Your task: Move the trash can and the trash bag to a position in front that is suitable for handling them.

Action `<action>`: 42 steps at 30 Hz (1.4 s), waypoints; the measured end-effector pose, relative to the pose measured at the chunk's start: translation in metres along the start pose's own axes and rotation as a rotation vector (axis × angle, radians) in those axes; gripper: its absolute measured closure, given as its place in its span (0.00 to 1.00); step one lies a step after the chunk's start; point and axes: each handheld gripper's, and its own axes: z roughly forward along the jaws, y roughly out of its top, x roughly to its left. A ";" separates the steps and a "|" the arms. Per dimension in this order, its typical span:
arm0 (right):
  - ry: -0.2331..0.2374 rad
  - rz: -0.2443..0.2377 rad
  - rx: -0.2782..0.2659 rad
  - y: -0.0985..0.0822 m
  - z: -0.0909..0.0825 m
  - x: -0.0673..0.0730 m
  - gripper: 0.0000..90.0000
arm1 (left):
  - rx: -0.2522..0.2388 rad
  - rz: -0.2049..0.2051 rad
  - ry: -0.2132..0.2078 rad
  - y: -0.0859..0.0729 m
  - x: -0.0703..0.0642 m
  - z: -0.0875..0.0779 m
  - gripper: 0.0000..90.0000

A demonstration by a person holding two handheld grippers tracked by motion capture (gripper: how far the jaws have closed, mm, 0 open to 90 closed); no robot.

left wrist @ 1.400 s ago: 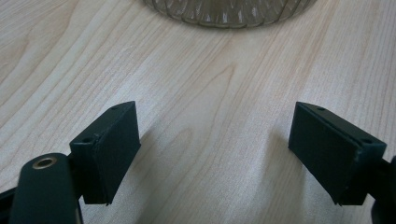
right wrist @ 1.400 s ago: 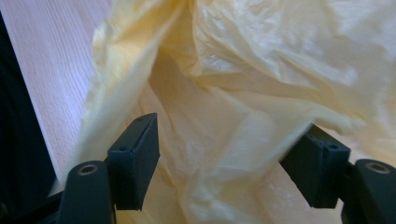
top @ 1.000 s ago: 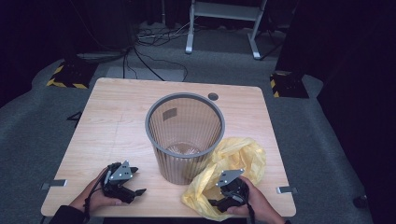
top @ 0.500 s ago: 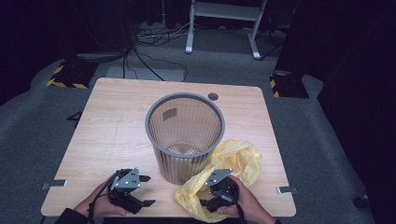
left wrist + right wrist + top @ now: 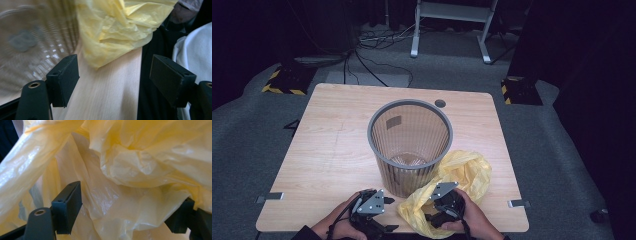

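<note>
**Yellow bag not in the bin yet**

Plastic liner bag (image 5: 457, 187) lies crumpled on the table (image 5: 327, 155), touching the empty mesh bin (image 5: 409, 145). My right gripper (image 5: 443, 212) has its jaws spread, film bunched between them but not pinched. My left gripper (image 5: 374, 222) has been closing a little, jaws wide, nothing between. Lining is all left to do. Pale wood top, grey carpet, cables behind.

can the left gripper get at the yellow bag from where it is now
Probably yes. The left gripper has open jaws with only bare table between them and the yellow bag just ahead. The mesh bin stands off to one side.
</note>
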 end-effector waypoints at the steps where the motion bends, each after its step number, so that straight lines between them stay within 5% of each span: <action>1: -0.001 0.000 -0.002 0.000 0.000 0.000 0.29 | 0.014 0.018 0.001 0.002 -0.001 0.002 0.26; 9: 0.014 0.000 -0.015 0.001 0.000 0.002 0.27 | 0.027 0.029 -0.002 0.013 0.004 0.019 0.32; 23: 0.040 -0.026 -0.039 0.001 -0.002 0.004 0.27 | 0.105 0.083 0.014 0.013 0.011 0.036 0.90; 27: 0.062 -0.047 -0.034 0.001 -0.008 0.004 0.27 | 0.130 0.100 0.015 0.012 0.013 0.033 0.96; 34: 0.114 -0.171 -0.008 -0.001 -0.037 0.000 0.28 | 0.133 0.082 0.016 0.009 0.015 0.030 0.96; 37: 0.121 -0.231 -0.042 -0.003 -0.061 -0.004 0.27 | 0.138 0.078 0.010 0.007 0.016 0.028 0.97; 42: 0.091 -0.263 -0.150 -0.009 -0.100 -0.016 0.27 | 0.141 0.099 -0.012 0.003 0.020 0.023 0.97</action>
